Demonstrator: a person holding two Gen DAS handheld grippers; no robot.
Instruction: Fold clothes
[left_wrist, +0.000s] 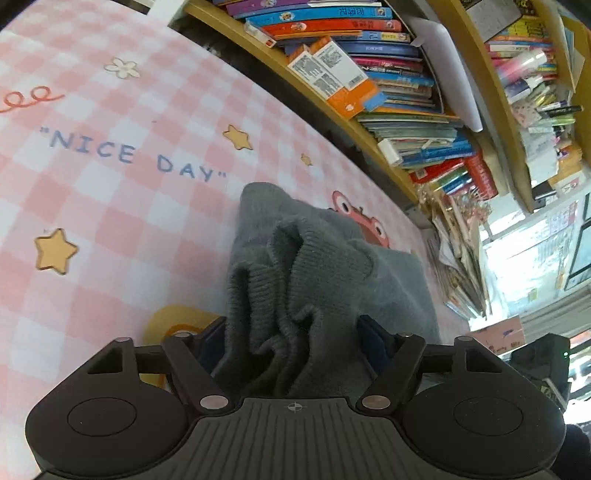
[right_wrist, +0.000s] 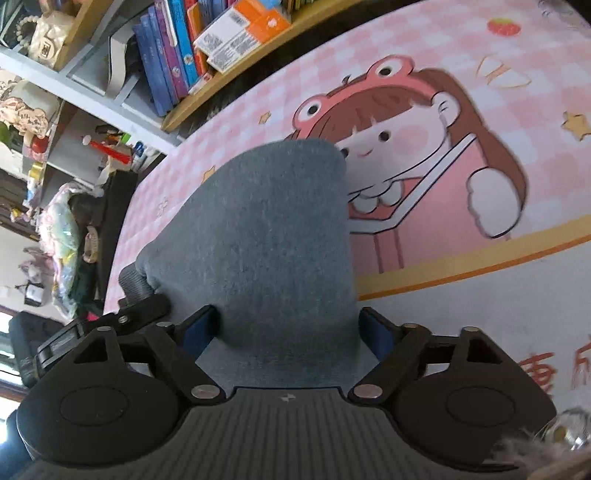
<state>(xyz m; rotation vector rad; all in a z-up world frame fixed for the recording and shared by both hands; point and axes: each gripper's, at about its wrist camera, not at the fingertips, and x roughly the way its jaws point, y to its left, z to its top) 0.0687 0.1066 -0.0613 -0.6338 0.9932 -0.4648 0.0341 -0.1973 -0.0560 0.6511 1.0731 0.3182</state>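
Now left gripper (left_wrist: 291, 332) is pinching the bunched ribbed edge of the grey knit sweater (left_wrist: 295, 266), right gripper (right_wrist: 288, 325) apparently clamping its smooth folded side (right_wrist: 266, 229); garment is lying over the pink checked cartoon mat (left_wrist: 110, 192), bookshelf (left_wrist: 369, 74) behind.

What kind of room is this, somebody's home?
Most likely a child's bedroom or playroom at home: a pink checked cartoon mat printed "NICE DAY", wooden shelves crammed with picture books, and a grey knitted sweater being folded on the mat.
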